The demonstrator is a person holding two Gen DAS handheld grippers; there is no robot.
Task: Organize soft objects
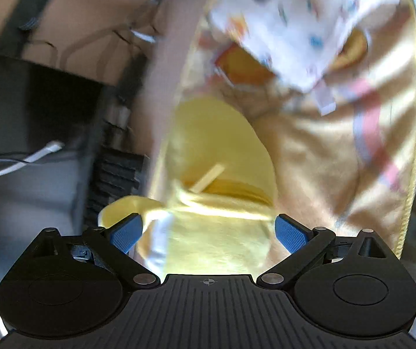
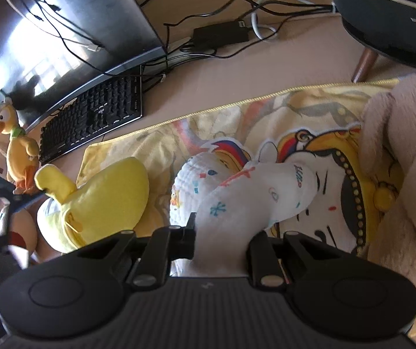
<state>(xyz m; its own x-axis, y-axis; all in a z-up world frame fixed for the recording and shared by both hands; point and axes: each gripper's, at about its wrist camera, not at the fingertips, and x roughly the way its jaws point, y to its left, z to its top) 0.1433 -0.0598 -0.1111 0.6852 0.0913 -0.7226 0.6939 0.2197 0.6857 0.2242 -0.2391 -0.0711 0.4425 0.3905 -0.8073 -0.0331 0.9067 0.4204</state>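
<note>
Sitting far left on the desk: plush orange duck [image 2: 18, 145], smooth black keyboard [image 2: 91, 116] beside it. Lying on the fleecy yellow blanket [image 2: 280, 110]: a fuzzy banana-shaped yellow plush [image 2: 103, 195]. Straddling that plush [image 1: 216, 232] in the blurry left view: left gripper [image 1: 208, 229], blue ribbed pads [image 1: 290, 234] spread wide, not pressing on it. Bunching up mid-blanket: a quilted white printed cloth [image 2: 237, 192], right gripper [image 2: 222, 241] pinching it tight. Showing only in the right view: duck, keyboard, shaggy pink plush [image 2: 405, 174] at the edge.
</note>
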